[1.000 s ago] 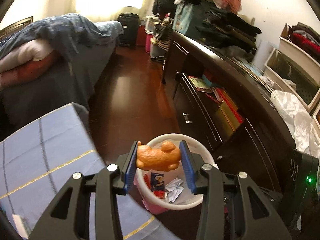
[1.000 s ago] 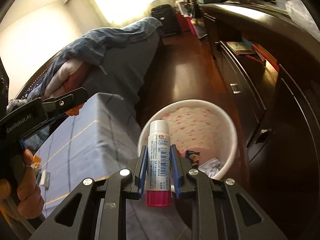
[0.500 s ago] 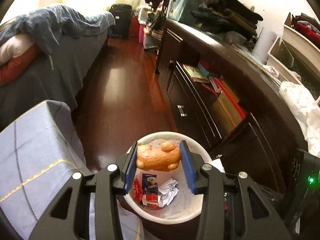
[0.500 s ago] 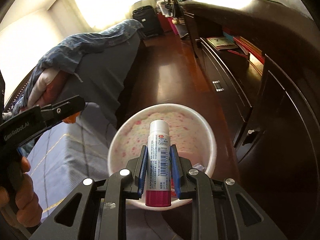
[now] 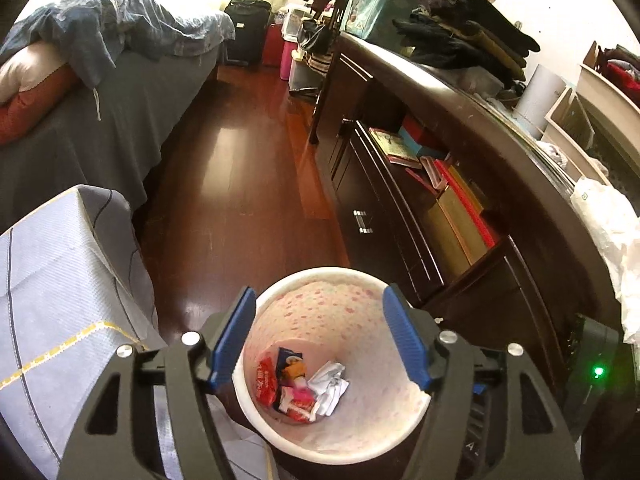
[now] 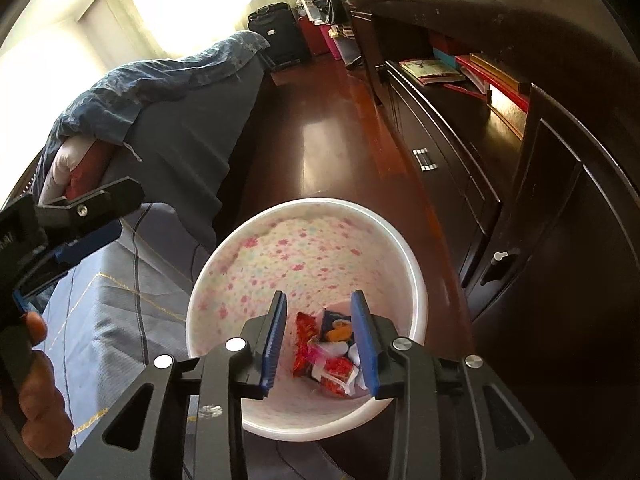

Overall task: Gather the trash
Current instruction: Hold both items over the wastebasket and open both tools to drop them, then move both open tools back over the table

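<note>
A white trash bin with a pink floral liner (image 5: 320,300) (image 6: 304,248) stands on the floor below both grippers. At its bottom lie red wrappers (image 5: 267,376) (image 6: 304,340), an orange piece (image 5: 297,369) (image 6: 338,334) and crumpled white paper (image 5: 330,386). My left gripper (image 5: 320,336) is open and empty above the bin; it also shows at the left of the right wrist view (image 6: 80,220). My right gripper (image 6: 320,336) is open and empty above the bin.
A blue-grey cloth-covered surface (image 5: 52,300) (image 6: 112,320) stands left of the bin. A dark wooden cabinet (image 5: 460,200) (image 6: 540,160) with books runs along the right. A bed (image 5: 100,120) lies at the far left, with wooden floor (image 5: 240,180) between.
Both grippers have opened over the bin. The orange piece has left the left gripper and the white-and-pink tube has left the right gripper; an orange piece now lies in the bin.
</note>
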The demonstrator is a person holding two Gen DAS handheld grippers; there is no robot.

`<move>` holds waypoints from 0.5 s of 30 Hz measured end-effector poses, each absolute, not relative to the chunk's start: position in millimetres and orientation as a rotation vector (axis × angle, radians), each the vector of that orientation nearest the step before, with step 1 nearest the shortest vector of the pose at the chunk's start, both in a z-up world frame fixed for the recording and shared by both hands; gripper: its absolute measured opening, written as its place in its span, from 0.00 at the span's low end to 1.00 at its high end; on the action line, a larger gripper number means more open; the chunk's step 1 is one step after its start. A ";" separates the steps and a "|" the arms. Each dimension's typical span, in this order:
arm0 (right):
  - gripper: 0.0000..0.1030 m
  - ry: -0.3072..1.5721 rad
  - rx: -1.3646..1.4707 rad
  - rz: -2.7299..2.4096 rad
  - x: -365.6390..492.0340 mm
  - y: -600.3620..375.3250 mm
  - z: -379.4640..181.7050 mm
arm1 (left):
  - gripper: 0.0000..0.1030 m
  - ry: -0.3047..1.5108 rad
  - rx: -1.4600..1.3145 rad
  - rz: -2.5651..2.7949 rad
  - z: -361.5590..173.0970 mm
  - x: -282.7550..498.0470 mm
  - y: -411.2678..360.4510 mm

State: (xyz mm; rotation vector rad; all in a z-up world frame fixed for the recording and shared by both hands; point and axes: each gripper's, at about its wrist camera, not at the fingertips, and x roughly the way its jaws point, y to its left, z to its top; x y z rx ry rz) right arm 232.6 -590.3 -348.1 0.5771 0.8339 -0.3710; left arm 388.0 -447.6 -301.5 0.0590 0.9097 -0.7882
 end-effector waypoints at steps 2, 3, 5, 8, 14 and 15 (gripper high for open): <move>0.35 0.834 0.572 -0.365 232.8 -586.5 -345.9 | 0.66 0.897 0.061 -0.789 -297.1 385.8 -444.8; 0.36 0.833 0.570 -0.363 232.8 -584.6 -344.3 | 0.67 0.891 0.065 -0.787 -294.4 385.1 -442.7; 0.38 0.833 0.567 -0.355 232.8 -580.4 -340.7 | 0.67 0.869 0.079 -0.777 -287.8 381.6 -439.7; 0.40 0.831 0.558 -0.346 232.1 -573.6 -333.2 | 0.69 0.834 0.095 -0.761 -275.9 375.1 -430.9; 0.54 0.820 0.506 -0.305 229.7 -544.9 -307.0 | 0.73 0.775 0.096 -0.663 -247.8 364.4 -386.1; 0.60 0.818 0.493 -0.297 229.6 -538.7 -302.6 | 0.74 0.771 0.093 -0.648 -244.3 363.5 -378.3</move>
